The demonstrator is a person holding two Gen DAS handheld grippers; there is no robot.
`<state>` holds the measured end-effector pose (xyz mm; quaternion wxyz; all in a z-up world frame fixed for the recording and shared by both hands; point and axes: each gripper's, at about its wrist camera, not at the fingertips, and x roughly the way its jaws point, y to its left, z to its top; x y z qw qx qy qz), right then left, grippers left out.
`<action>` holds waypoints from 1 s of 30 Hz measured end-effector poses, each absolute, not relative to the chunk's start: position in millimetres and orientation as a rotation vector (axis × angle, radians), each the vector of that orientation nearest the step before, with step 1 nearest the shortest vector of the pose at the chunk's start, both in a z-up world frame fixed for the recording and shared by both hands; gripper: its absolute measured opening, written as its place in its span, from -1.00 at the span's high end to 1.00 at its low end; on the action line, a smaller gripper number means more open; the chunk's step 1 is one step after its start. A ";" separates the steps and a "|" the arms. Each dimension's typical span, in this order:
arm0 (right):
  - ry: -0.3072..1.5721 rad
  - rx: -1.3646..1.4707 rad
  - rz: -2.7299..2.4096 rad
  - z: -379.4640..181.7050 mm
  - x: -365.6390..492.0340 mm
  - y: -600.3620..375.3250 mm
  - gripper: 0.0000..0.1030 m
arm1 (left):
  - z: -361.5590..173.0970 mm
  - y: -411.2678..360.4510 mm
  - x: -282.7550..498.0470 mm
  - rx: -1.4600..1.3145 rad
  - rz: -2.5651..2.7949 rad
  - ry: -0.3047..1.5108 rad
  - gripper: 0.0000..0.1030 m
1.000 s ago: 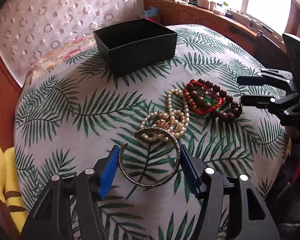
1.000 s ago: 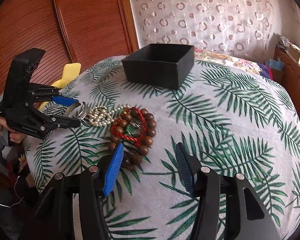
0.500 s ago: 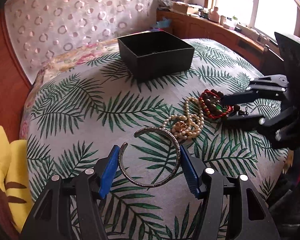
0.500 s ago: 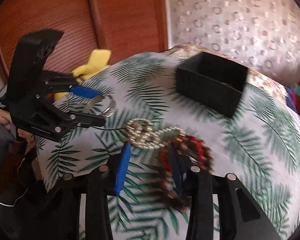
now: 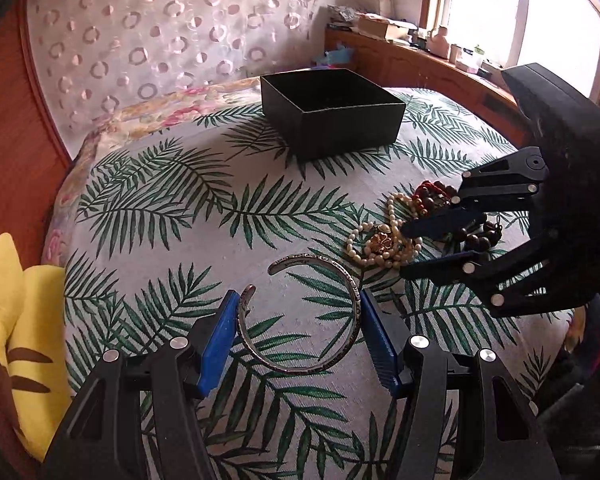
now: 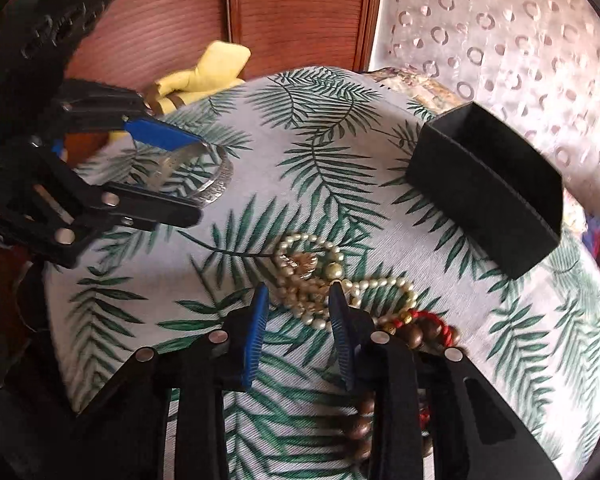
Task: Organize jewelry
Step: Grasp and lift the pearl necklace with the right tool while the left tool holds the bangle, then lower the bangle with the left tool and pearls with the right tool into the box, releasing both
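A silver cuff bangle (image 5: 320,259) is clamped between the blue pads of my left gripper (image 5: 299,300), just above the leaf-print cloth (image 5: 180,200). From the right wrist view, that left gripper (image 6: 198,180) and bangle (image 6: 220,184) sit at the left. A pearl necklace (image 6: 300,280) with a gold flower charm lies in a heap. My right gripper (image 6: 298,292) straddles its near end, jaws closing, pads not pressing on it. A brown bead bracelet with red cord (image 6: 420,328) lies partly under the right finger. The open black box (image 5: 340,120) stands at the far side.
A yellow plush toy (image 5: 24,320) lies off the cloth's left edge against the wooden panel. A patterned curtain hangs behind the box. A wooden cabinet (image 5: 420,64) with clutter runs under the window at the back right.
The right gripper swung left from the brown beads to the pearl heap, rolled and narrowed its jaws. The left gripper carried the bangle away from the pile.
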<state>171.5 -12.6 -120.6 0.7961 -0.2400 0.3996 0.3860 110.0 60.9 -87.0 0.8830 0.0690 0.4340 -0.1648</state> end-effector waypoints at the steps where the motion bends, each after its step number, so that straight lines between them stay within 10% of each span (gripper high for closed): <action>1: 0.858 -0.533 0.821 -121.9 172.4 -11.3 0.40 | -87.3 61.1 109.8 0.142 -0.343 0.904 -0.11; 10: 0.885 -0.463 0.851 -117.0 176.7 -18.9 0.89 | -87.3 63.7 109.9 0.134 -0.341 0.900 -0.11; 30: 0.655 -0.368 0.849 -14.8 166.1 -48.8 0.90 | -69.0 60.6 111.7 0.116 -0.336 0.848 -0.12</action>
